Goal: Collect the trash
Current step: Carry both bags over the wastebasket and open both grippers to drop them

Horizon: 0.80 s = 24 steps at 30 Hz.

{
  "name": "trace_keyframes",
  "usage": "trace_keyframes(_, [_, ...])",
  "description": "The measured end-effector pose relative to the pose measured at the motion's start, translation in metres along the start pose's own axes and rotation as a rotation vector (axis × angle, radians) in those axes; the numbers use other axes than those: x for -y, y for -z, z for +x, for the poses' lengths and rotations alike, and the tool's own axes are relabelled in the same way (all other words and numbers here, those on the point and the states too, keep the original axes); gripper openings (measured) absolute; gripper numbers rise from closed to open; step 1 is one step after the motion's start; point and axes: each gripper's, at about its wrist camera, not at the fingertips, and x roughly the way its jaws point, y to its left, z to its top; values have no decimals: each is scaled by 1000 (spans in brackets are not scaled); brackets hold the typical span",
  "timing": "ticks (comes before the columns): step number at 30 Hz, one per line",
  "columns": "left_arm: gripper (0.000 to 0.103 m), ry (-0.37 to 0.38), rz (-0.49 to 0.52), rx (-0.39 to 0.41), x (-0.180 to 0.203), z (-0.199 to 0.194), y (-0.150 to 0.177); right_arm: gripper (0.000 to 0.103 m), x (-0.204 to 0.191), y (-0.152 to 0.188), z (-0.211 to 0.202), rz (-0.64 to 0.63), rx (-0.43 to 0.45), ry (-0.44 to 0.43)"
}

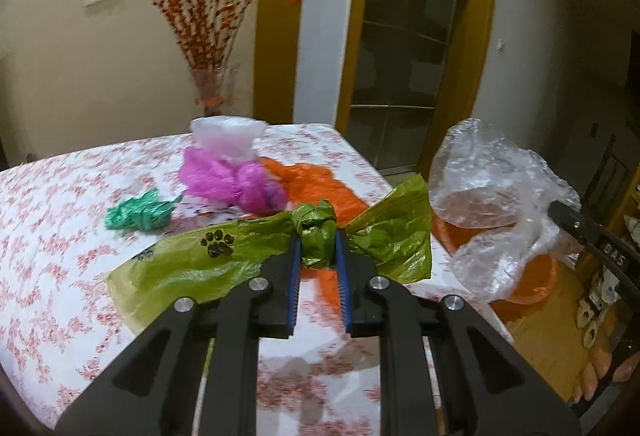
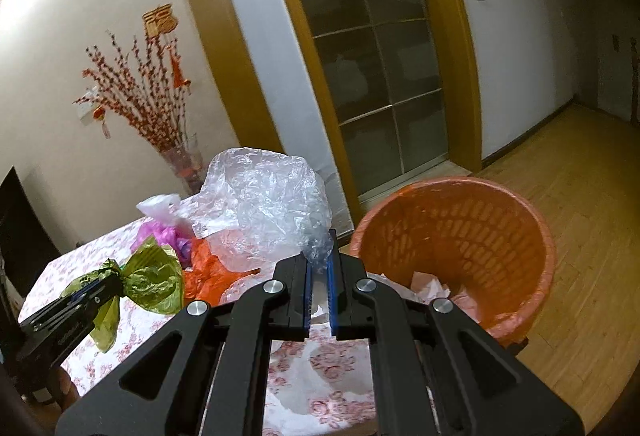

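Green bag (image 1: 316, 232) pinched, left tool (image 1: 318, 236) tilted down

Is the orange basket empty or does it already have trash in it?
Not empty. The right wrist view shows crumpled pale paper or plastic lying at the bottom of the orange basket, well below its rim.

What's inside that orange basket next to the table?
The orange basket holds some crumpled pale paper or plastic at the bottom. Its near wall and the right hand-held gripper hide the rest of the floor.
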Motion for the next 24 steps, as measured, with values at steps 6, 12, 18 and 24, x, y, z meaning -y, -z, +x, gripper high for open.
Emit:
trace_keyframes(6, [17,46,23,0,21,5,-1,7,15,-3,-4,23,19,46])
trace_keyframes(12, [17,91,44,-6,43,11,-1,7,30,-4,-4,55,28,93])
trace_keyframes(18, [17,133,59,-15,63,20,-1,7,45,-4,-5,87,36,136])
trace_keyframes(24, [17,164,71,-29,79,32,-1,7,61,-5,-5,117,41,168])
